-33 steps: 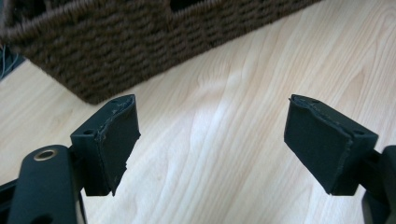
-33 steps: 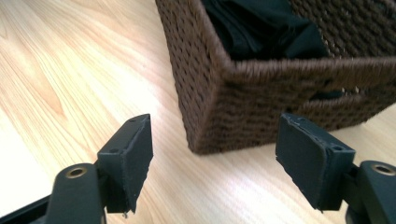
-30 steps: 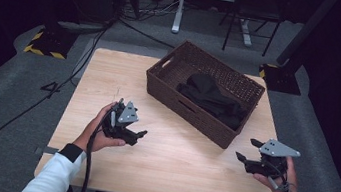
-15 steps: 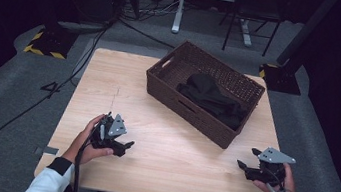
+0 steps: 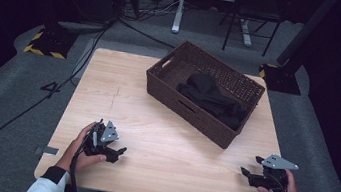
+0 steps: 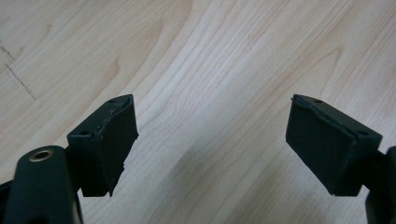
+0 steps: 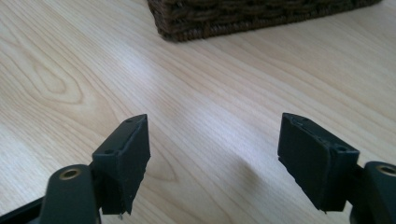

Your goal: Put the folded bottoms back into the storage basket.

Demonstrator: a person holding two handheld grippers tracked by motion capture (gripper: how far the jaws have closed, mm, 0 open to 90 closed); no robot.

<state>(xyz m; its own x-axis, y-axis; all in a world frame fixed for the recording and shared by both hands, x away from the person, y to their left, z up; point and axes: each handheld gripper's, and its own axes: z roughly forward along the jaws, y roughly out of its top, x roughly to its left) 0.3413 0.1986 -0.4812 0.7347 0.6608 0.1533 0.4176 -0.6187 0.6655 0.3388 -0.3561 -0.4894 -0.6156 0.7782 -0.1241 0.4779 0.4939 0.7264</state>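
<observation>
The wicker basket (image 5: 203, 98) is sitting on the far half of the wooden table (image 5: 166, 146), holding a dark cloth (image 5: 211, 99). Well nearer than the basket, the left gripper (image 5: 117, 152) is hovering with jaws apart and nothing between them. The right gripper (image 5: 247, 173), near the basket's near right corner, has just been opening its empty jaws.

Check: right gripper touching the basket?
Apart. High view: right gripper sits near the table's front edge, bare wood between it and the basket; its jaws are open, empty.
</observation>
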